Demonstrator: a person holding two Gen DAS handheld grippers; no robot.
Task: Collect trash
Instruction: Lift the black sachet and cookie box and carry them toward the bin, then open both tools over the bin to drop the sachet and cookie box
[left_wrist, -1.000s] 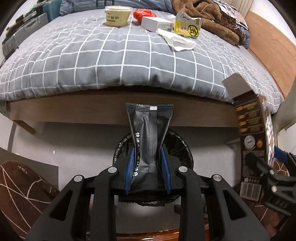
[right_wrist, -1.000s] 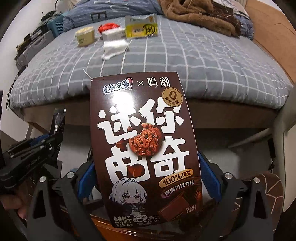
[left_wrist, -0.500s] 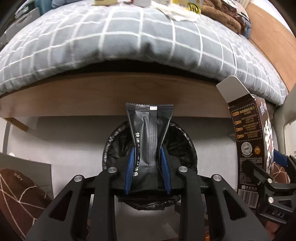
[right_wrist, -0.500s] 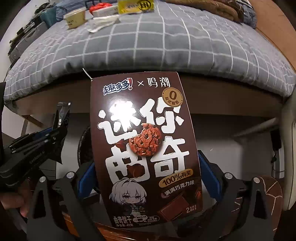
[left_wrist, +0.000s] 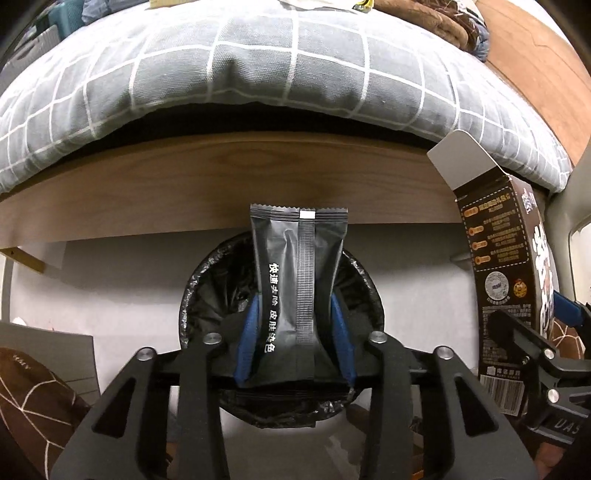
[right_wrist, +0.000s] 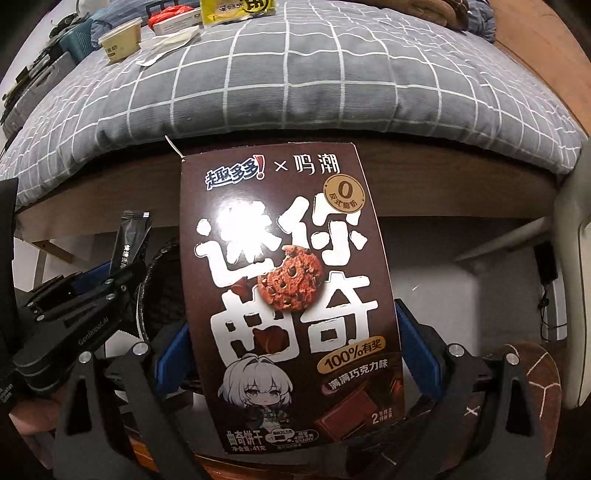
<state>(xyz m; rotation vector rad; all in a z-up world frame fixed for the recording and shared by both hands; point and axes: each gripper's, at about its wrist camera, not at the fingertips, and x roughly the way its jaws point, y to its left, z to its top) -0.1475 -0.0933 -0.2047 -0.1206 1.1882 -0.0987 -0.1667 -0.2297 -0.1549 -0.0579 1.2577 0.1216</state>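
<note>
Trash is being carried in both grippers just above a round bin (left_wrist: 207, 295) lined with a black bag, which is sitting on the pale floor against the wooden bed frame (left_wrist: 184, 188). In the left wrist view, the left gripper (left_wrist: 293, 332) is pointing steeply down over the bin's mouth with a black sachet (left_wrist: 299, 280) standing upright between its 2 blue pads (left_wrist: 245, 339); its jaws are opening at this moment, and a thin gap is showing between the right pad and the sachet's edge, so the sachet is sitting loosely between them rather than being squeezed. The sachet's crimped top edge is overlapping the lower edge of the bed frame in the picture. The right gripper (right_wrist: 295, 354) is clamping a brown cookie box (right_wrist: 288, 295) by its 2 side edges, with the printed front facing the camera and the box standing nearly upright, tilted slightly. Seen from the left wrist camera, that same box is hanging at the right with its grey top flap open. More trash is lying well apart on the grey checked bedcover (right_wrist: 332, 81): a yogurt cup (right_wrist: 122, 38), a white tissue (right_wrist: 166, 46), a small white carton (right_wrist: 177, 24) and a yellow snack packet (right_wrist: 238, 9). A brown slipper (left_wrist: 33, 406) is lying on the floor at the left.
</note>
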